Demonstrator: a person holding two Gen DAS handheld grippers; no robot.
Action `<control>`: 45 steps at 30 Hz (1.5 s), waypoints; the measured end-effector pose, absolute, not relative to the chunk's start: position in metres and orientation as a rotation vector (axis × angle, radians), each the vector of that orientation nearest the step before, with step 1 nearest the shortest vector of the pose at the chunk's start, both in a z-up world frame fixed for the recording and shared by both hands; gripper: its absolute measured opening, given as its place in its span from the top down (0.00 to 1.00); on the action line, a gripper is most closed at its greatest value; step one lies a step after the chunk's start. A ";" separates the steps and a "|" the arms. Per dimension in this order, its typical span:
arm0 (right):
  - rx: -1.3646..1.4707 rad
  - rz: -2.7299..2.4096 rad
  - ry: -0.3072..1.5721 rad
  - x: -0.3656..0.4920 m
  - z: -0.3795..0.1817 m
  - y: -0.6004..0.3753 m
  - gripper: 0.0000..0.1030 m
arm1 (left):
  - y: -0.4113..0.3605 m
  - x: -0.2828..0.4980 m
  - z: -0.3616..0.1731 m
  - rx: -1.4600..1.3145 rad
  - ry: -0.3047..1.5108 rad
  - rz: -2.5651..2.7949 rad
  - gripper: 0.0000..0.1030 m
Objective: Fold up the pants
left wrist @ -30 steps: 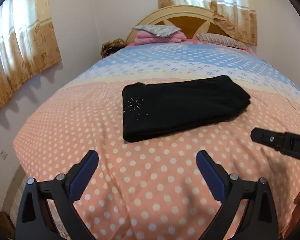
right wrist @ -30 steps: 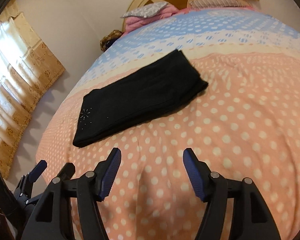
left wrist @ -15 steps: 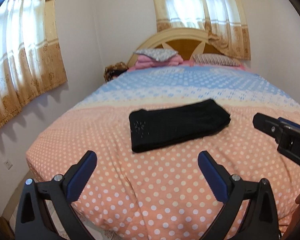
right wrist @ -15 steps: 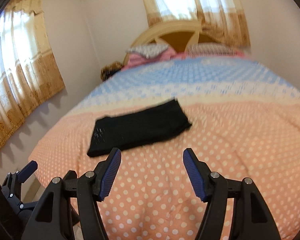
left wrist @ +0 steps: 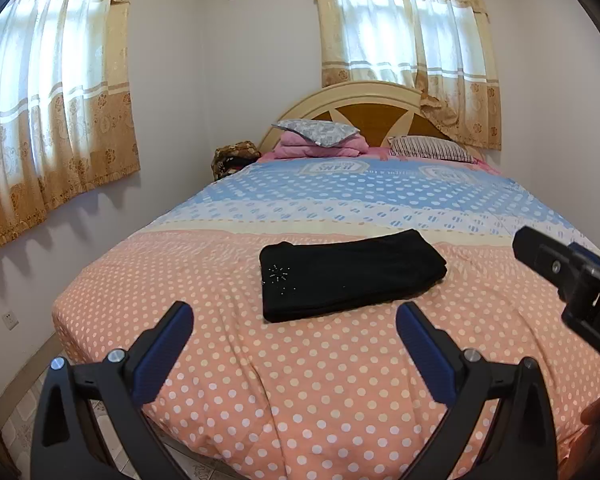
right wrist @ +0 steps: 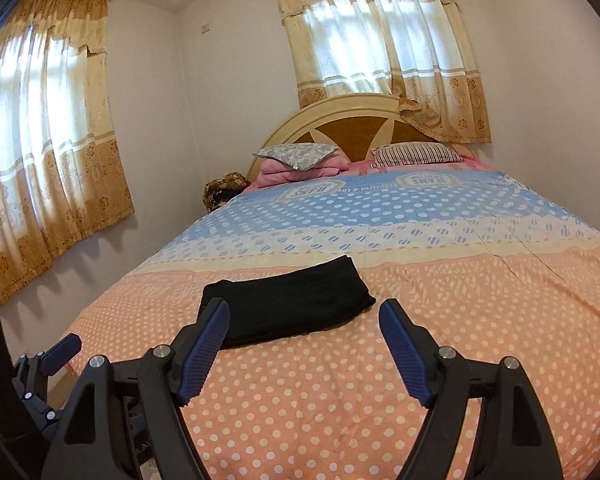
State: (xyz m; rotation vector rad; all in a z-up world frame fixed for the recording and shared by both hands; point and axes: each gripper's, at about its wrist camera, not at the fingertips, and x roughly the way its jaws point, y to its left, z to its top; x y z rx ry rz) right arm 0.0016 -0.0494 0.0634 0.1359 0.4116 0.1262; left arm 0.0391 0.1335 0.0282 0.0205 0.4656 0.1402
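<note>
The black pants (left wrist: 350,274) lie folded into a flat rectangle on the pink polka-dot part of the bedspread (left wrist: 300,380), with a small rhinestone pattern near their left end. They also show in the right wrist view (right wrist: 288,306). My left gripper (left wrist: 294,322) is open and empty, held back from the pants above the foot of the bed. My right gripper (right wrist: 304,320) is open and empty, also short of the pants. Part of the right gripper (left wrist: 572,276) shows at the right of the left wrist view.
The bed fills the room, with pillows (left wrist: 318,132) and a pink folded blanket (left wrist: 320,148) at the wooden headboard (left wrist: 364,104). Curtained windows (left wrist: 52,92) are on the left wall and behind the headboard. Tiled floor (left wrist: 16,420) shows at lower left.
Both grippers have pulled back and tilted up from the bed, so the pants look smaller and farther and the windows came into view. The pants have not moved.
</note>
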 end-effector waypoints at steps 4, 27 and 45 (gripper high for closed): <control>0.144 0.125 0.419 0.001 0.061 -0.052 0.24 | 0.133 0.037 0.029 0.017 0.460 0.142 0.00; 0.153 0.099 0.414 -0.007 0.060 -0.055 0.23 | 0.124 0.031 0.032 0.019 0.454 0.121 0.00; 0.155 0.103 0.421 -0.008 0.058 -0.054 0.23 | 0.126 0.034 0.032 0.024 0.462 0.128 0.00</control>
